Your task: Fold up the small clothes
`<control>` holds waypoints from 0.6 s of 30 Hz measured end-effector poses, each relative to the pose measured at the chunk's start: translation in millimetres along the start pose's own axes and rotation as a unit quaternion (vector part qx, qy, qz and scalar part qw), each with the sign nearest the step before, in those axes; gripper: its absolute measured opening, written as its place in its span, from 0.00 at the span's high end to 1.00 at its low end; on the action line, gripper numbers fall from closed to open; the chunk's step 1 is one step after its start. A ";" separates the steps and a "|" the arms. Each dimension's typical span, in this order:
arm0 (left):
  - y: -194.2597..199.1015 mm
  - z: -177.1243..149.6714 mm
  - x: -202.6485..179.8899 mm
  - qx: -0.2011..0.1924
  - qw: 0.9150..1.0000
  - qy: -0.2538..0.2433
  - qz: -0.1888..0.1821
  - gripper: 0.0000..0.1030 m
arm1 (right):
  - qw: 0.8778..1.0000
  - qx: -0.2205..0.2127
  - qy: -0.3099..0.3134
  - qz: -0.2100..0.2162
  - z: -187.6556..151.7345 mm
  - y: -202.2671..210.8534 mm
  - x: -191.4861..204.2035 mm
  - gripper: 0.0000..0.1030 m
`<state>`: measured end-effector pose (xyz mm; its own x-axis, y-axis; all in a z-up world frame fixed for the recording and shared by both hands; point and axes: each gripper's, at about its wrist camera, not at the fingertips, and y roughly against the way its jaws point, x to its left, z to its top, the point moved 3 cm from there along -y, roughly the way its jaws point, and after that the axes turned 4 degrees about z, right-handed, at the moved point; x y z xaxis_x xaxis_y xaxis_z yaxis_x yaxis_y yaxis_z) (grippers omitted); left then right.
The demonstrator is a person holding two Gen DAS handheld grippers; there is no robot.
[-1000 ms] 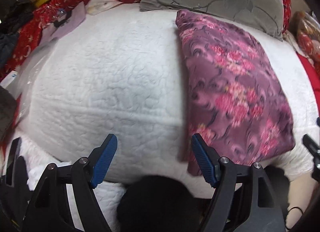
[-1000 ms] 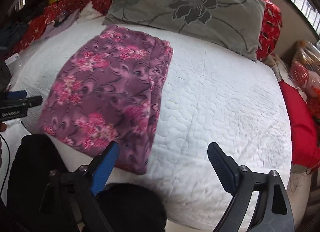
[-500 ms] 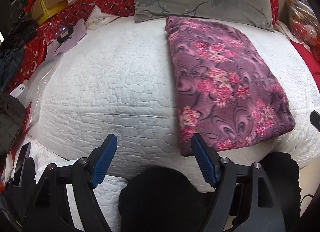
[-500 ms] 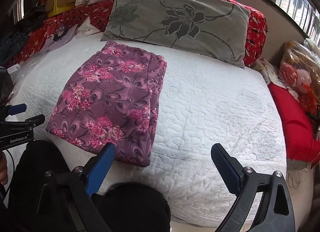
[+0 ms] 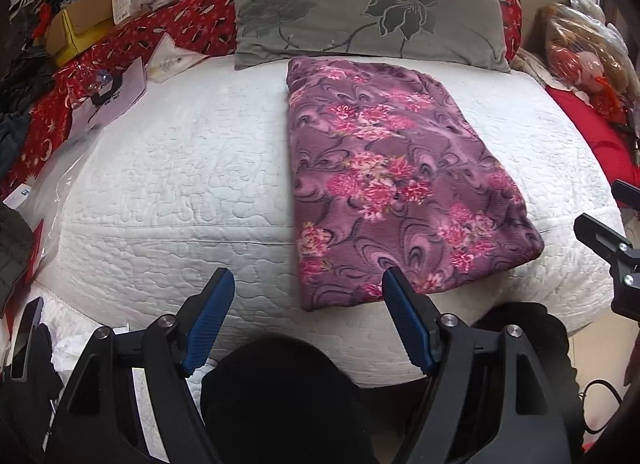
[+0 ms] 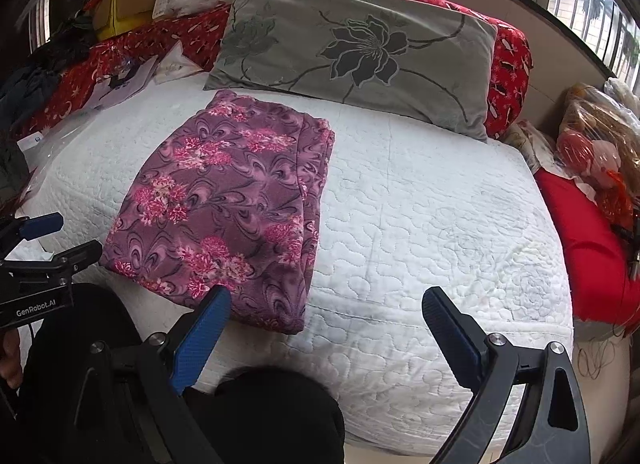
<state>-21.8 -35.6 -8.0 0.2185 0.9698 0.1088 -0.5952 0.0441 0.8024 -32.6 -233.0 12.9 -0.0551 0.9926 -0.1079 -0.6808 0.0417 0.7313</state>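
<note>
A folded purple garment with pink flowers (image 5: 384, 179) lies flat on the white quilted bed (image 5: 180, 183), its near edge at the bed's front edge. It also shows in the right wrist view (image 6: 228, 203). My left gripper (image 5: 308, 324) is open and empty, held off the bed's front edge, just left of the garment's near corner. My right gripper (image 6: 328, 332) is open and empty, off the front edge, to the right of the garment. The left gripper also shows in the right wrist view (image 6: 44, 244), and part of the right gripper at the left wrist view's right edge (image 5: 612, 248).
A grey flowered pillow (image 5: 360, 7) lies behind the garment against a red patterned cover (image 5: 168, 27). Papers and a plastic bag (image 5: 112, 99) lie at the bed's left side. A red cushion and wrapped toys (image 6: 592, 183) sit at the right. Dark-clothed knees (image 5: 280, 396) are below the grippers.
Both grippers have drawn back and up from the bed, so more of the bed and pillow shows. The garment has not moved. Both grippers stay open.
</note>
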 end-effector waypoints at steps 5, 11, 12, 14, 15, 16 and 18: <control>7.0 2.0 -3.6 -0.011 1.000 -0.008 0.008 0.26 | 1.000 -0.007 -0.004 -0.003 0.0 4.7 -4.7 0.06; 8.4 0.0 -7.4 -0.007 1.000 -0.014 0.006 0.26 | 1.000 -0.016 -0.013 0.001 0.4 9.5 -10.4 0.06; 9.2 -0.5 -8.3 -0.007 1.000 -0.014 0.005 0.26 | 1.000 -0.016 -0.014 0.001 0.3 9.8 -11.4 0.06; 10.2 -0.9 -9.6 -0.007 1.000 -0.014 0.004 0.26 | 1.000 -0.017 -0.017 0.000 -0.4 10.8 -13.4 0.06; 10.9 -0.6 -10.7 -0.007 1.000 -0.016 0.003 0.26 | 1.000 -0.017 -0.018 0.001 -0.9 11.4 -14.5 0.06; 11.9 -0.8 -11.9 -0.007 1.000 -0.016 0.002 0.26 | 1.000 -0.018 -0.020 0.001 -1.4 12.1 -15.4 0.06; 14.3 -0.3 -13.4 -0.010 1.000 -0.017 0.000 0.26 | 1.000 -0.019 -0.022 0.000 -2.5 13.3 -17.4 0.06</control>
<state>-33.5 -48.0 1.8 0.2453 0.9608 0.1293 -0.6109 0.0496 0.7902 -42.5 -249.9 22.9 -0.0246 0.9967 -0.0778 -0.7079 0.0376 0.7053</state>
